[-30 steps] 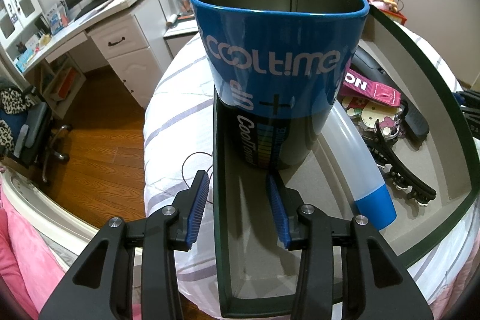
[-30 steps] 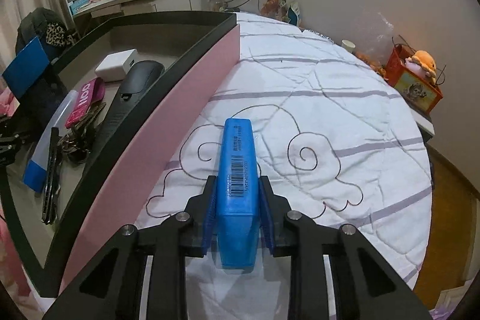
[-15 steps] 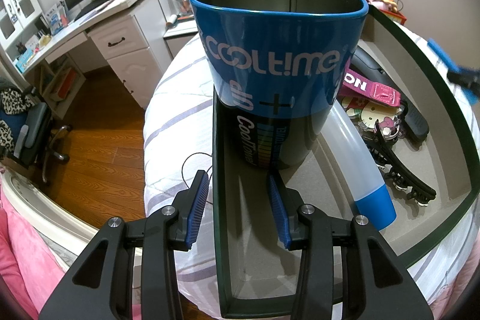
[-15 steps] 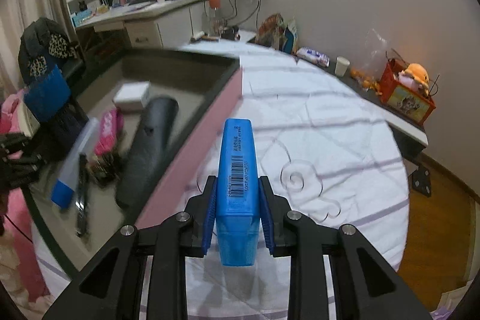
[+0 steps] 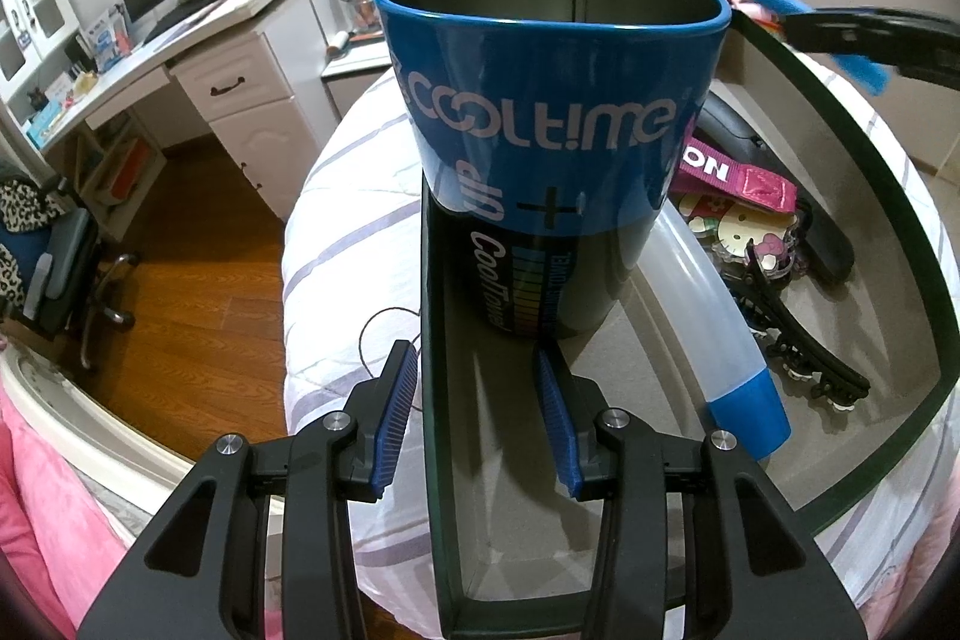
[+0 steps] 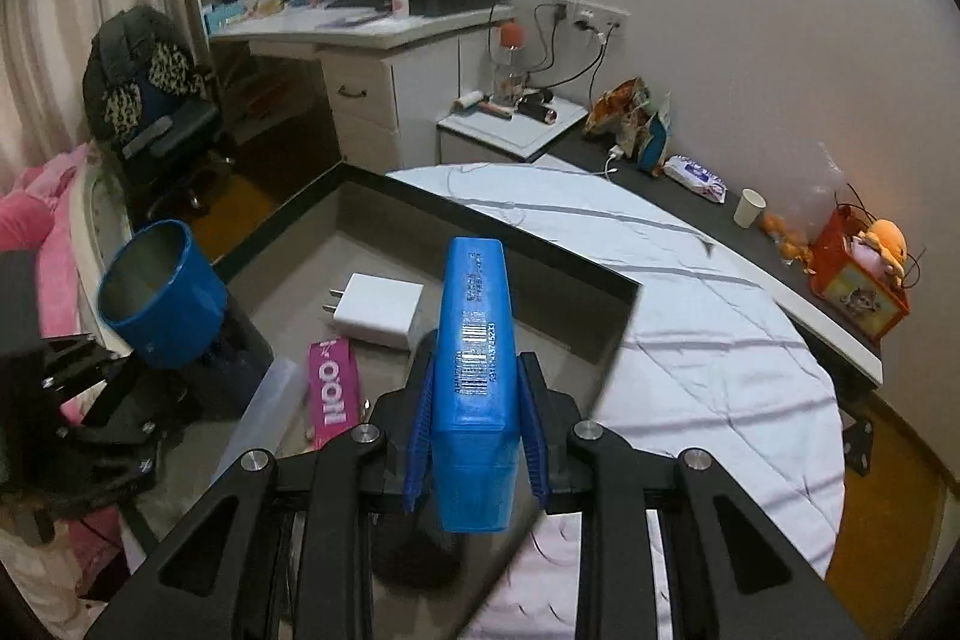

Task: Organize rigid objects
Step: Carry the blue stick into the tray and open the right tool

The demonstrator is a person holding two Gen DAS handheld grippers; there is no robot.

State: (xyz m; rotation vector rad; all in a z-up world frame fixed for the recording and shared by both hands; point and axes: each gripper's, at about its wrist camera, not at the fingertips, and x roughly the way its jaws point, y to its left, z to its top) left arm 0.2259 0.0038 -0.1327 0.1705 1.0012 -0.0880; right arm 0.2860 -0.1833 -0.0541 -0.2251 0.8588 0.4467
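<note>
Right gripper was clamped on a flat blue box, fingers pressing its two broad faces, barcode edge up. The narrow grip probably kept the box upright so it could drop edgewise into a gap. The box hung above the storage tray, over the tray's near end at about 6 o'clock in the right wrist view; judged mid-carry, not yet lowered.

Left gripper straddled the tray's side wall, one finger outside and one inside, with a visible gap on the inner side; whether it pinched the wall could not be told. Likely it steadied the tray on the soft bed.

Box appearance: rigid plastic, slightly translucent saturated blue, rectangular with rounded corners, printed text and barcode along the top edge.

Already in the tray: blue cup at 12 o'clock of the left view, translucent tube with blue cap at 3 o'clock, black hair clip, pink tag, white charger.
</note>
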